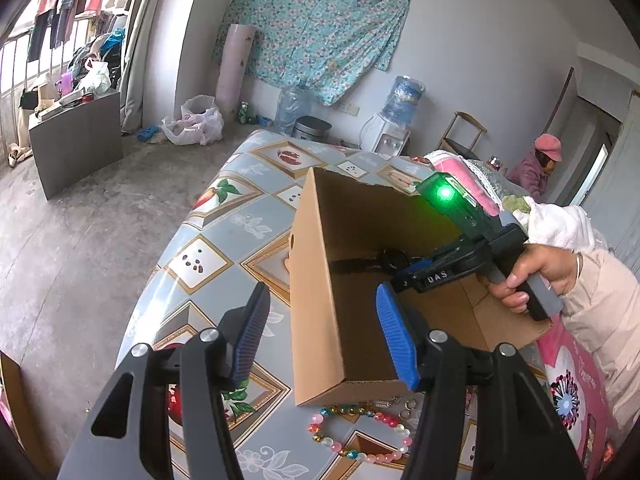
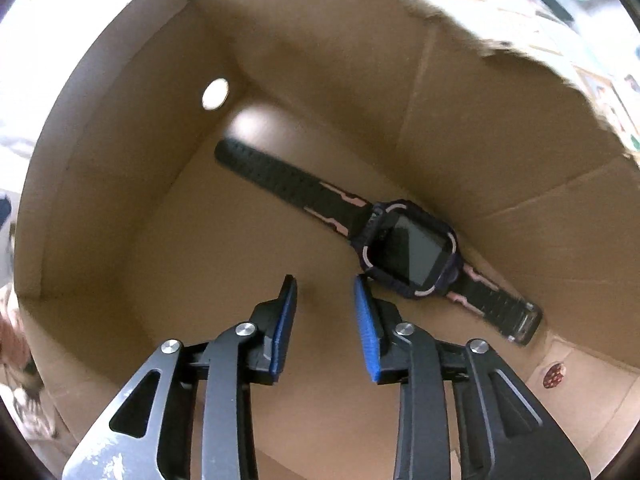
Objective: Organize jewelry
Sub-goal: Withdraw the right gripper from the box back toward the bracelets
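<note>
An open cardboard box (image 1: 320,320) stands on the patterned tablecloth (image 1: 224,216). A black and pink smartwatch (image 2: 408,248) lies flat on the box floor (image 2: 192,256), its strap (image 1: 352,266) just visible over the rim. My right gripper (image 2: 325,280) points down into the box, open and empty, with the watch just right of its fingertips. My left gripper (image 1: 323,289) is open and straddles the box's near left wall, one blue pad (image 1: 252,320) outside and one inside; neither pad presses on it. A colourful bead bracelet (image 1: 360,432) lies on the cloth in front of the box.
Small metal rings (image 1: 406,410) lie by the bracelet. A pink printed package (image 1: 568,384) lies right of the box. A hand (image 1: 532,272) holds the right tool. A person in a pink hat (image 1: 540,168) sits at the far right. The table edge drops to concrete floor on the left.
</note>
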Demonstrator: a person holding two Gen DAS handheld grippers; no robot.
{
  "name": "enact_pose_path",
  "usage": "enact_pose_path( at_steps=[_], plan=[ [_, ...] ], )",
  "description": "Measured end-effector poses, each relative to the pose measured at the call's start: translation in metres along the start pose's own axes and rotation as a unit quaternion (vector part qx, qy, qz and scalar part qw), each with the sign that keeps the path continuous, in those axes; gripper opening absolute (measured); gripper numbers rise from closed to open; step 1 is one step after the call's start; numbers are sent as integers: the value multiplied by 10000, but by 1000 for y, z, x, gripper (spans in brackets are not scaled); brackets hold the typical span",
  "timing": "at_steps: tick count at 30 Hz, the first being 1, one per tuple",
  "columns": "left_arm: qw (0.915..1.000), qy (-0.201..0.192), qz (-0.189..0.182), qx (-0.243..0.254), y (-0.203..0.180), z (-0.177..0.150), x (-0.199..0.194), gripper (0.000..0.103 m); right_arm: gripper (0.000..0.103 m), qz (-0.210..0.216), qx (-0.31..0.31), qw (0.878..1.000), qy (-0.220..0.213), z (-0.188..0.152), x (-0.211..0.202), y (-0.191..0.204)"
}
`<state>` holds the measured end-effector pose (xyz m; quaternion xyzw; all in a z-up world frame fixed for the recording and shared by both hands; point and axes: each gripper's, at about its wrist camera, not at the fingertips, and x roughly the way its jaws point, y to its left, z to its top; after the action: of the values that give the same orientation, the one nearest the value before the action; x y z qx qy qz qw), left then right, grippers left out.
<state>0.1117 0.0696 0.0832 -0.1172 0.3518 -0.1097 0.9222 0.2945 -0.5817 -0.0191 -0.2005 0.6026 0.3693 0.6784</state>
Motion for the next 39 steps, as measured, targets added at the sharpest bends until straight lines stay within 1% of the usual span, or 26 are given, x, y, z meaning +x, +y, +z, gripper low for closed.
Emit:
enact_pose_path(
  at_steps=[2,3,5,6,7,9,11,12,14,15,16,18,19,21,22,23,24,27,28,29,30,32,33,34,35,39],
  plan=[
    [10000,-4,0,-4,-1,-2,-2,55,36,107,200,9996,-165,-7,-8,-3],
    [10000,-11,7,3,-1,-1,-2,55,39,121,243,9994,-236,-9,-9,-16],
    [10000,-51,60,41,-2,-4,-7,58,40,135,295,9987,-389,-17,-21,-21],
    [9999,-70,84,57,-4,-5,-10,59,40,155,340,9980,-502,-16,-32,-23],
    [9998,-105,121,79,-4,-7,-14,60,40,187,365,9974,-595,-25,-42,-36],
    [9997,-150,181,104,-5,-11,-20,63,44,182,477,9934,-1028,-41,-74,-34],
    [9994,-186,271,147,-4,-16,-27,68,48,129,526,9879,-1454,-61,-102,-24],
    [9991,-199,328,183,-4,-19,-30,69,51,173,539,9821,-1797,-81,-124,-18],
    [9985,-195,445,262,-3,-29,-34,73,57,271,545,9727,-2240,-103,-150,4],
    [9981,-153,510,299,-2,-35,-35,75,60,347,510,9653,-2537,-130,-166,16],
    [9979,-103,560,324,-1,-41,-35,77,61,393,483,9600,-2728,-129,-169,36],
    [9969,71,680,380,0,-54,-30,79,71,443,408,9543,-2928,-158,-172,64],
    [9963,187,729,409,1,-61,-26,80,73,373,344,9536,-2969,-172,-163,80],
    [9946,490,774,487,1,-79,-15,82,83,204,292,9543,-2968,-200,-153,98],
    [9922,735,850,535,0,-92,-4,83,85,118,310,9572,-2874,-207,-134,106],
    [9904,888,895,562,0,-99,3,83,87,7,351,9609,-2746,-213,-115,113],
    [9876,1081,956,610,0,-108,11,83,87,-212,393,9671,-2506,-222,-94,124],
    [9784,1603,1084,731,-2,-130,35,85,87,-583,575,9751,-2063,-230,-44,136],
    [9773,1458,1201,956,-8,-134,35,88,87,-676,657,9757,-1978,-232,-34,134],
    [9756,1444,1244,1089,-12,-136,36,94,87,-740,778,9755,-1922,-232,-24,131],
    [9738,1488,1251,1184,-14,-138,38,96,87,-760,922,9747,-1890,-232,-18,129],
    [9757,1501,1120,1137,-16,-141,41,98,88,-883,1138,9746,-1715,-234,-13,127],
    [9764,1483,1099,1121,-16,-142,41,98,89,-1060,1106,9730,-1728,-234,-11,127],
    [9761,1482,1101,1145,-16,-142,41,98,93,-1276,1066,9717,-1679,-233,-10,129],
    [9763,1475,1087,1152,-16,-143,41,98,95,-1373,1044,9715,-1625,-232,-10,129],
    [9754,1512,1082,1188,-17,-144,43,98,95,-1182,1170,9727,-1621,-233,-12,125]
  ],
)
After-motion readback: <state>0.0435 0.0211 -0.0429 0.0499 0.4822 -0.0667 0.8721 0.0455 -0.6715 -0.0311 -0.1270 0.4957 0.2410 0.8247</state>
